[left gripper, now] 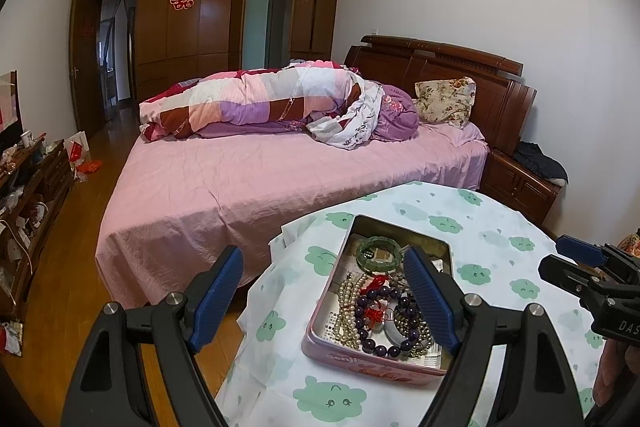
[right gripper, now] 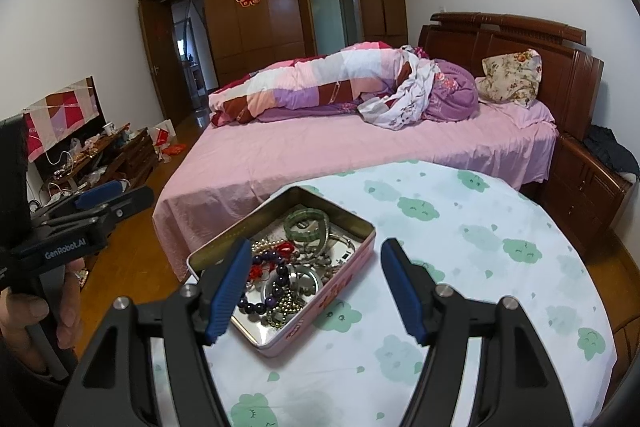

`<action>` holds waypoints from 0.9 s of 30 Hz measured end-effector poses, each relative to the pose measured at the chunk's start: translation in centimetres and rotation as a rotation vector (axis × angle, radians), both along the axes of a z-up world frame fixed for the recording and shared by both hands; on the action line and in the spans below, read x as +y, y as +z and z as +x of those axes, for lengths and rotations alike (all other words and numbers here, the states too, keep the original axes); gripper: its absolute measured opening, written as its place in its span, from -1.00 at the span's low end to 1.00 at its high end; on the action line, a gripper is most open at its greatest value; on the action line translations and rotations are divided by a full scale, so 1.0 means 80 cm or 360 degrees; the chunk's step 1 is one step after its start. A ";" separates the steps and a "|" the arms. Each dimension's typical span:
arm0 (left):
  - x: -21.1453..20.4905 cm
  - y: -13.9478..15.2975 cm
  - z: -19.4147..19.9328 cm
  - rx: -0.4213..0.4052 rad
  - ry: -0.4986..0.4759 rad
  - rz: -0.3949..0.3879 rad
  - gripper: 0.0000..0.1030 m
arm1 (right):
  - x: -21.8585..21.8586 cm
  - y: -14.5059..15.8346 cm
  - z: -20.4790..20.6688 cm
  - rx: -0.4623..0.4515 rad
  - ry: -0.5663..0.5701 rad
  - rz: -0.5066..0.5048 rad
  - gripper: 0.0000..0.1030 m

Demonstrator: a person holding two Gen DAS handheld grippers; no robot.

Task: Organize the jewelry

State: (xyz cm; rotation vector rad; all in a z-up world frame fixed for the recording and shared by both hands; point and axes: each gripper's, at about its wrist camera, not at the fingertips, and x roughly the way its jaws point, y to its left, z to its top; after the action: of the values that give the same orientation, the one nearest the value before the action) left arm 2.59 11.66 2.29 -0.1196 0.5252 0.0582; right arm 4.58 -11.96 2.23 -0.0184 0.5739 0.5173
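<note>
The left gripper [left gripper: 326,269] hangs over the near end of the pink tin [left gripper: 372,367], its blue pads spread wide with nothing pressed between them; the right pad crosses in front of the tin's right side, the left pad stands out past the tin's left side, over the floor. The right gripper [right gripper: 314,285] is also spread apart and empty, its left pad [right gripper: 228,289] above the tin's near-left corner and its right pad beyond the tin's right wall, over the cloud-print cloth [right gripper: 480,239].

The tin sits open on that cloth near the table's left edge. Inside lies a tangle of jewelry: a green bangle [left gripper: 379,251] at the tin's far end, a pearl strand [left gripper: 347,303] along its left side, dark purple beads [left gripper: 380,319] in the middle, a red knotted cord [left gripper: 374,313] among them.

Behind the tin stands a bed with a pink sheet [left gripper: 224,187] and a rolled quilt [left gripper: 256,99].
</note>
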 end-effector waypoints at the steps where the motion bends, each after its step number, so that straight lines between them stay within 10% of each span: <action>1: 0.000 0.000 0.000 0.0002 0.0001 -0.0003 0.59 | 0.000 0.000 0.000 0.0000 0.0002 -0.0001 0.37; 27: 0.003 -0.007 0.001 0.0015 -0.0001 -0.0004 0.59 | 0.005 -0.007 -0.003 0.0008 0.0010 -0.0001 0.37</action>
State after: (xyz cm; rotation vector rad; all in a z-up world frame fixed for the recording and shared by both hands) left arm 2.69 11.93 1.72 -0.1218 0.5349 0.0576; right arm 4.37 -11.57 1.63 -0.0194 0.5792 0.5233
